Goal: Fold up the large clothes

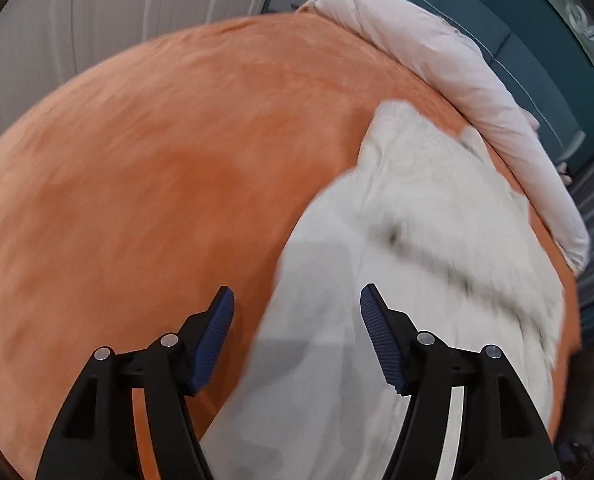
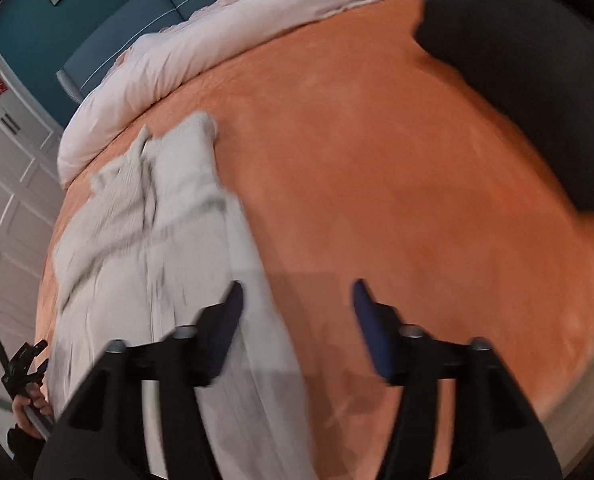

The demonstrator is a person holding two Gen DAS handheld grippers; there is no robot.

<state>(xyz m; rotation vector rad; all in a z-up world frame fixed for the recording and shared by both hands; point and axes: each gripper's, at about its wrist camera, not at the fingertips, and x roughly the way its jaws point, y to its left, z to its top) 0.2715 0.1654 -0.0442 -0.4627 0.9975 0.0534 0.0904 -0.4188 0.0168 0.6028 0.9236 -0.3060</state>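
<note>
A large white garment (image 1: 397,280) lies along the orange bedspread (image 1: 157,180), partly folded lengthwise with a fluffy part at its far end. My left gripper (image 1: 297,332) is open and empty, held above the garment's left edge. In the right wrist view the same garment (image 2: 169,260) lies at the left, and my right gripper (image 2: 295,320) is open and empty above its right edge and the orange bedspread (image 2: 397,180). The left gripper (image 2: 19,364) also shows at the lower left of that view, held in a hand.
A rolled pale pink duvet (image 1: 477,80) lies along the head of the bed, also in the right wrist view (image 2: 217,40). A blue headboard (image 2: 137,12) stands behind it. A black mass (image 2: 537,80) fills the upper right. White cupboard doors (image 2: 5,200) stand at the left.
</note>
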